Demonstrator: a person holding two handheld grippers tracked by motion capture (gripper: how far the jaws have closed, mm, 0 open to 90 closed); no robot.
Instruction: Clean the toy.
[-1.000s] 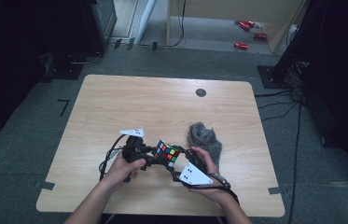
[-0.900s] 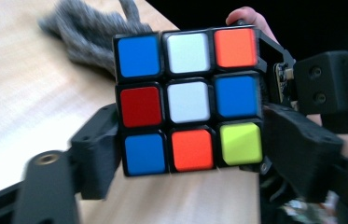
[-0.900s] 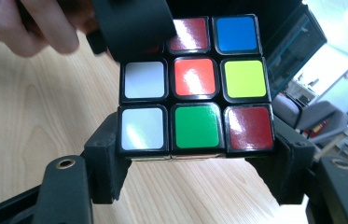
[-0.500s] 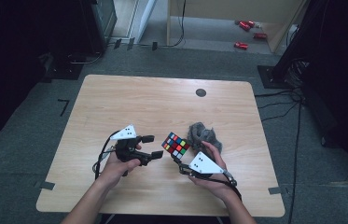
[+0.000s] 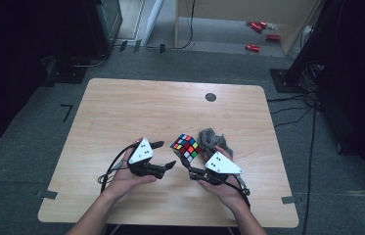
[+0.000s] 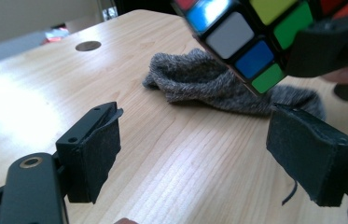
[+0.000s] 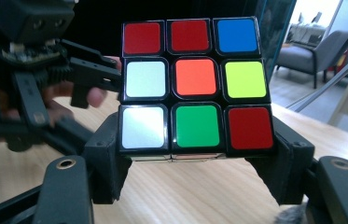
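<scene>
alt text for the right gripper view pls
A scrambled puzzle cube is clamped between the right gripper's two black jaws, above a wooden table. The left gripper shows at the left, held in a hand.

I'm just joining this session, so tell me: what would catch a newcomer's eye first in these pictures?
The bright puzzle cube, clamped in the right gripper and lifted off the table near its front edge. Just behind it a crumpled grey cloth lies on the wood. Beside the cube the left gripper has just opened its jaws, with nothing between them.
</scene>
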